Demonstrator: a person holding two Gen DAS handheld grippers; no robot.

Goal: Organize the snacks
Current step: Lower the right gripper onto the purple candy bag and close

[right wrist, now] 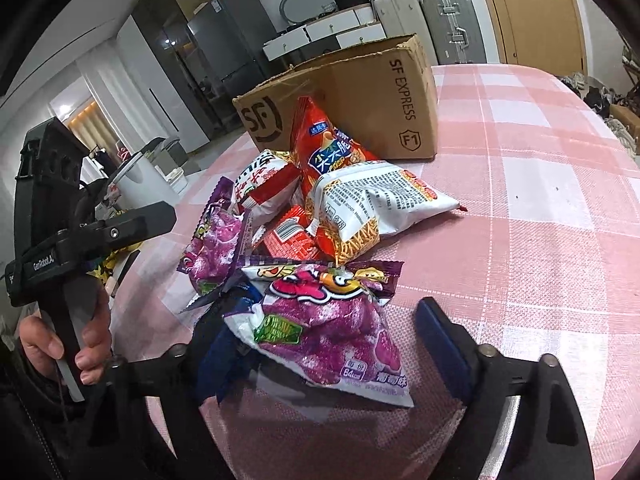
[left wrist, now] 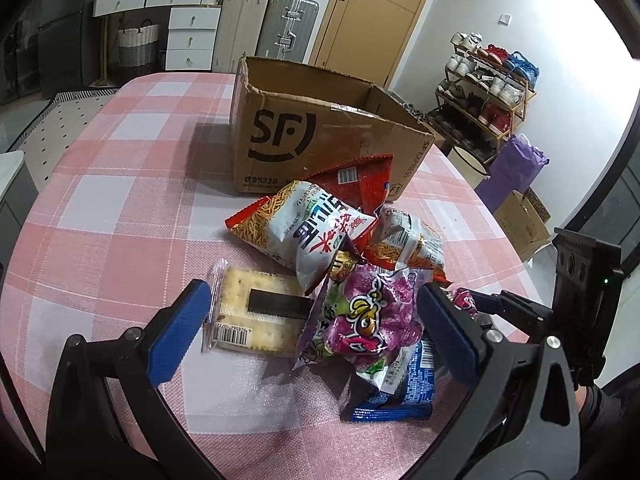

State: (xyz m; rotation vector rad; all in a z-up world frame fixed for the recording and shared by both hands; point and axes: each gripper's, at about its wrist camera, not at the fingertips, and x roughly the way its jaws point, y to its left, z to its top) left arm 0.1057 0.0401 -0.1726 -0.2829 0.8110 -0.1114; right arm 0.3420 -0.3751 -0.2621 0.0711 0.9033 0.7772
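While both claws hang spread over the pile, left claw [left wrist: 308,320] straddles cracker pack [left wrist: 256,316] and purple bag [left wrist: 368,316]; right claw [right wrist: 332,344] brackets another purple bag [right wrist: 332,328]. Crinkly film, puffy: pinch a sealed edge, lift clear, drop in box [left wrist: 320,132] behind the pile on desk [left wrist: 120,200].

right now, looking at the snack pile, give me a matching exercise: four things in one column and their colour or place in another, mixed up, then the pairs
Things:
1. cracker pack
2. cardboard box
3. blue packet
4. tablecloth

Descriptions:
A. pink and white checks
B. lies under a purple snack bag
C. clear wrapper, at the left edge of the pile
D. open top, stands behind the pile

Pairs: 1-C, 2-D, 3-B, 4-A
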